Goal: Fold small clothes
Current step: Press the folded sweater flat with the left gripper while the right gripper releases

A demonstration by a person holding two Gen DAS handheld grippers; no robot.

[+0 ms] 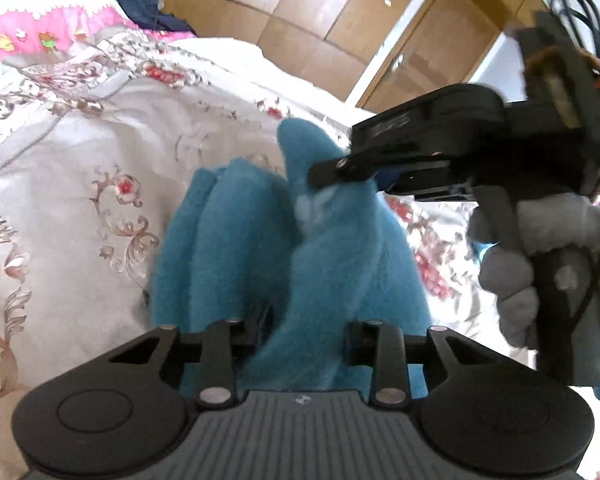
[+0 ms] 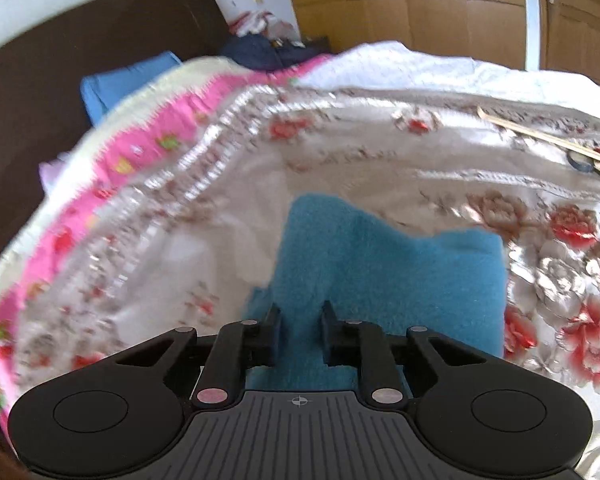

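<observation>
Both grippers pinch a blue fleece garment (image 1: 236, 248) on a floral bedspread (image 1: 80, 152).
Left gripper (image 1: 296, 332) clamps its near fold; right gripper (image 2: 300, 328) clamps a raised fold.

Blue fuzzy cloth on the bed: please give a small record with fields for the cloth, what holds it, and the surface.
cloth: blue fuzzy cloth, bunched and partly lifted
left tool: cloth runs between its fingers
right tool: closed on a raised fold of the cloth
surface: flowered bedspread
hand: gloved hand holding the right tool
</observation>
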